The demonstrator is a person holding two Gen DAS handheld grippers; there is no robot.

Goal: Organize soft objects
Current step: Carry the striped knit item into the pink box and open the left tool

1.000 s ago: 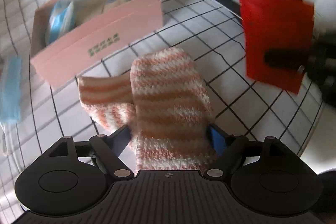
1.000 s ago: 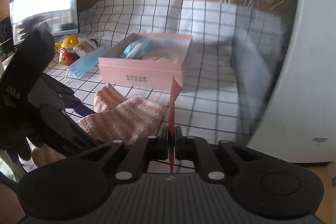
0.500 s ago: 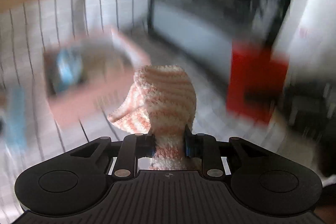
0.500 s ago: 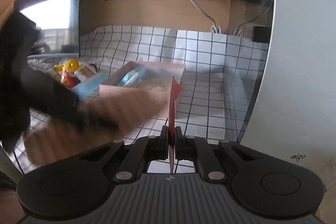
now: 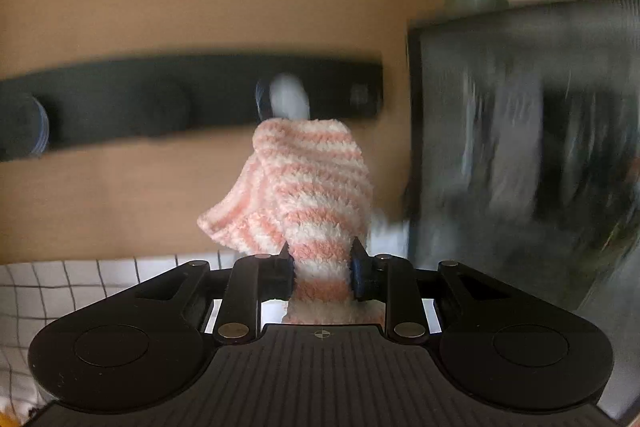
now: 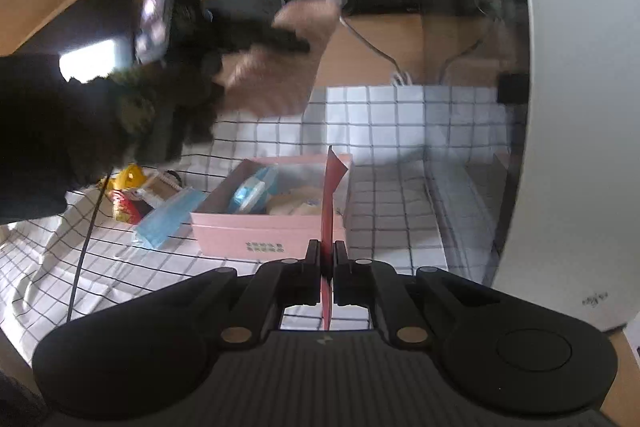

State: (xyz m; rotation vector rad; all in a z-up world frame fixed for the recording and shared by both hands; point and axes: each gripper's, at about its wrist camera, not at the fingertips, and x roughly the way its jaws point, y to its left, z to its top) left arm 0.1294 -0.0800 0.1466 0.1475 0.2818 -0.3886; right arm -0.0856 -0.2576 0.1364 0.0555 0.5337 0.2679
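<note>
sock [image 5: 316,195], pink and white striped and fluffy, sits in the centre of the left wrist view, pinched at its lower part between the narrow fingers of the left gripper [image 5: 322,277] and standing up in front of a tan wall and a blurred dark strip. in the right wrist view the same sock shows as a blurred pink shape in the upper left of the frame, lifted well above the checked cloth [image 6: 400,131].

left of centre on that cloth lie a blue face mask [image 6: 170,213] and some small yellow and red things too blurred to name. at centre stands the pink box [image 6: 264,235], open, with a blue packet and pale items already inside.

right gripper [image 6: 327,269], at lower centre, is clamped tight on a thin red card [image 6: 331,195] standing on edge.

judging from the open box, the step in hand is carrying the sock to it. to do it well, bring the sock down over the free space in the box, lower until the loose end folds inside the walls, and only then let go; keep the card clear of the path.
</note>
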